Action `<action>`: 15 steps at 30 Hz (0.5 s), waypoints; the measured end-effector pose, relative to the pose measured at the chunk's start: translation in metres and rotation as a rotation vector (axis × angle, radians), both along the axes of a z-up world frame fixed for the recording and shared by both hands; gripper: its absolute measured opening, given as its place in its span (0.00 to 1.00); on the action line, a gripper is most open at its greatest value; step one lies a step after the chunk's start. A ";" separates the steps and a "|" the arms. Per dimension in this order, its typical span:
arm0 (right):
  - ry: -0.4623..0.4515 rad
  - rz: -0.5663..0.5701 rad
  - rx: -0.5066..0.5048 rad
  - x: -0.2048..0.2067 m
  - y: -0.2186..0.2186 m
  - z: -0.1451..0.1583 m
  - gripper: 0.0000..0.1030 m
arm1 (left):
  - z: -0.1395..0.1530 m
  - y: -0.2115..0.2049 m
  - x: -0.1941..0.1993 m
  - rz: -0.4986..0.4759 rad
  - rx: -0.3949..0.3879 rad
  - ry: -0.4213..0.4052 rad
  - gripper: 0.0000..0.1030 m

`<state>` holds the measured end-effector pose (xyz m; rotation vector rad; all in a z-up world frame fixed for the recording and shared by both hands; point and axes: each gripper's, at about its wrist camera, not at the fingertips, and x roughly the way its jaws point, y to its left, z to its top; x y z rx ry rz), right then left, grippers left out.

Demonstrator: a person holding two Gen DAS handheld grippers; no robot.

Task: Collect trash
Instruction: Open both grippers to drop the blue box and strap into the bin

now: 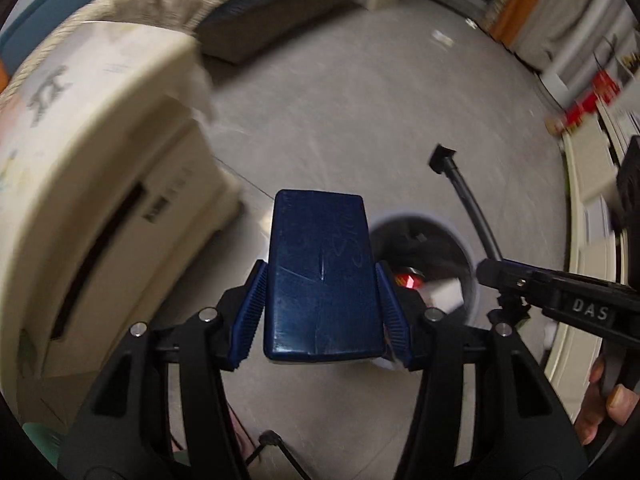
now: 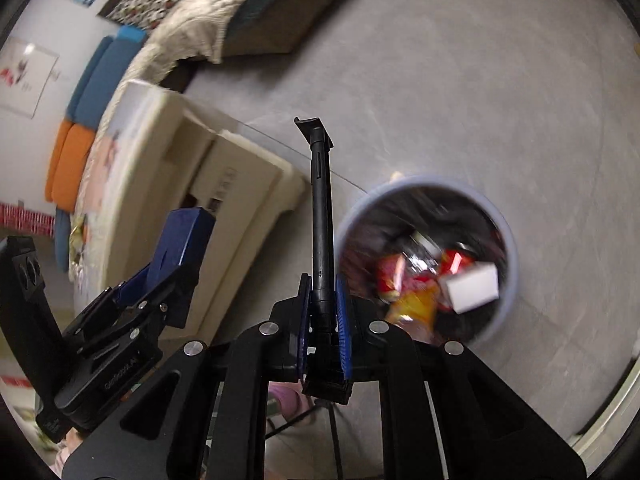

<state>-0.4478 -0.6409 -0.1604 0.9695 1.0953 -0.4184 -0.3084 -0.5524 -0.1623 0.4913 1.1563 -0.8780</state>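
Observation:
A dark blue flat box (image 1: 320, 264) sits between the ribbed blue pads of my left gripper (image 1: 320, 269), which is shut on it. My right gripper (image 2: 323, 285) is shut on a thin black rod (image 2: 322, 208) with a small clip at its far end. The rod also shows in the left wrist view as a black rod (image 1: 468, 196). Below both stands a round trash bin (image 2: 432, 180) with a grey-blue rim, holding red and yellow wrappers (image 2: 412, 292) and a white carton (image 2: 472, 289). The left gripper (image 2: 168, 270) with the blue box (image 2: 188, 236) hangs left of the bin.
A cream plastic cabinet (image 1: 120, 184) stands close on the left, also seen as a cream cabinet (image 2: 240, 196). Behind it is a sofa with a shaggy beige throw (image 2: 208, 8). Grey floor (image 2: 500, 80) lies around the bin. A person's fingers (image 1: 612, 396) hold the right gripper's handle.

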 end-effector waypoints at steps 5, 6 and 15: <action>0.038 -0.061 0.071 -0.035 -0.007 -0.039 0.13 | -0.037 -0.031 -0.041 -0.090 0.066 0.059 0.50; 0.043 -0.067 0.086 -0.038 -0.007 -0.047 0.13 | -0.044 -0.035 -0.045 -0.100 0.080 0.070 0.50; 0.065 -0.128 0.127 -0.059 -0.018 -0.074 0.21 | -0.066 -0.055 -0.063 -0.188 0.154 0.064 0.75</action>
